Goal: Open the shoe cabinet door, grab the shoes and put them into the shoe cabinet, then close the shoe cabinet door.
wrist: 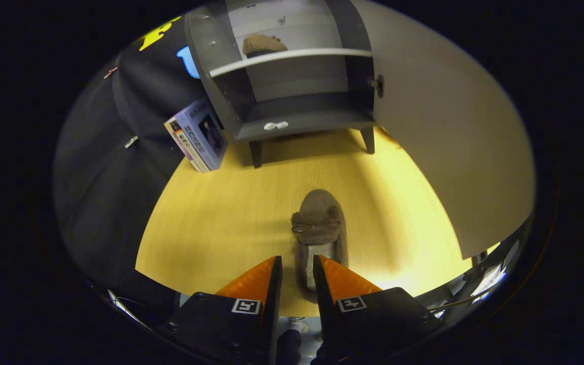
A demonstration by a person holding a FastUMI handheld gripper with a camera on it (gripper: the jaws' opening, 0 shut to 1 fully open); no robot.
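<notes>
Gripper [297,271] fingers pinched the heel wall of a brown shoe [319,230] on the floor [221,213]. Cabinet [292,86] stood at 12 o'clock, door [444,142] open, another shoe [263,44] already on its shelf. Left: stow this shoe, shut the door.

The black gripper with orange wedge-shaped fingertips [297,274] points forward and downward, its two fingers [256,281] standing a narrow gap apart, nearly parallel.
</notes>
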